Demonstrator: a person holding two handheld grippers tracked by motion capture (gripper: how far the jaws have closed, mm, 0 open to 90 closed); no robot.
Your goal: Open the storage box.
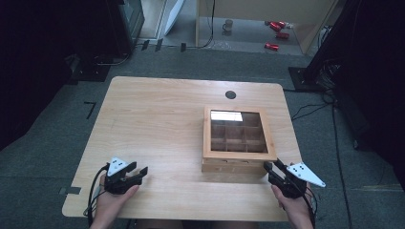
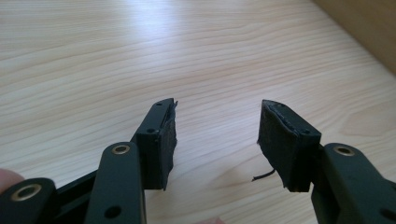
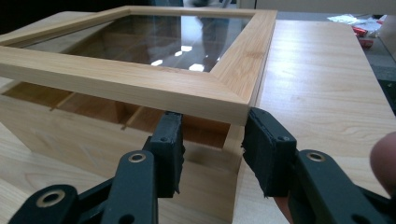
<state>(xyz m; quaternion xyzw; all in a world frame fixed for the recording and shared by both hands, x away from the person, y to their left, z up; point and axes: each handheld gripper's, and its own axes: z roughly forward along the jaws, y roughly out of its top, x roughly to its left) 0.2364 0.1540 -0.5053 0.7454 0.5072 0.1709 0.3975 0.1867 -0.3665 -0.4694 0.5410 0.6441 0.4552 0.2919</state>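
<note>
Right tongs (image 3: pixel 212 154) straddle our glass-lidded compartment box's (image 1: pixel 237 138) corner beneath the raised lid; left tongs (image 2: pixel 217 140) gape empty beside it.

I can read no text, label, brand or number here. The wooden box (image 1: pixel 239 159) with glass lid has plain wood, and the table (image 1: pixel 157 124) also has no writing. The red cans (image 1: pixel 276 34) on the floor are too small to read.

Two black hand-held grippers, left gripper (image 1: pixel 142 173) and right gripper (image 1: pixel 271 168), grey three-cornered top plates dotted black, brass-ringed rivets, worn padded fingers (image 2: pixel 164 140), black trailing cables
</note>
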